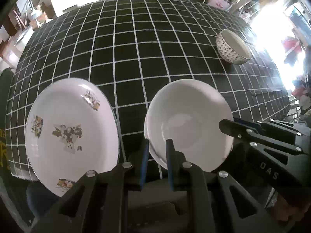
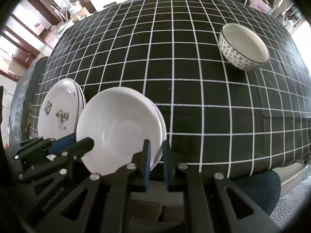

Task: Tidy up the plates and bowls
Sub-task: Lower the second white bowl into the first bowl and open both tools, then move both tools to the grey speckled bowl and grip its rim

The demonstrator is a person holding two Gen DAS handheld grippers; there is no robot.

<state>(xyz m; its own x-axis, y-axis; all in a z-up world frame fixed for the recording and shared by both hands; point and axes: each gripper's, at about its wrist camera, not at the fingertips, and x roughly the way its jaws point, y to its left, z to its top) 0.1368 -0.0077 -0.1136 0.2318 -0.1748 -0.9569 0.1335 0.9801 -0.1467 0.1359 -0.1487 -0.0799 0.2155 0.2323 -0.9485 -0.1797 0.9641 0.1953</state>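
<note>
Black grid-cloth table [image 1: 155,58] fills both views; far edge & room beyond blown out by glare. Decorated plate [image 1: 72,132] near front left, lower rim cut off by left gripper's frame; looks like a stack, count unclear. White plate [image 2: 118,128] beside it, at least 2 rims visible. Left gripper [image 1: 156,159] pinches its near-left rim, right gripper [image 2: 155,155] its near-right rim. Patterned bowl [image 2: 244,47] upright, far right, well apart.
</note>
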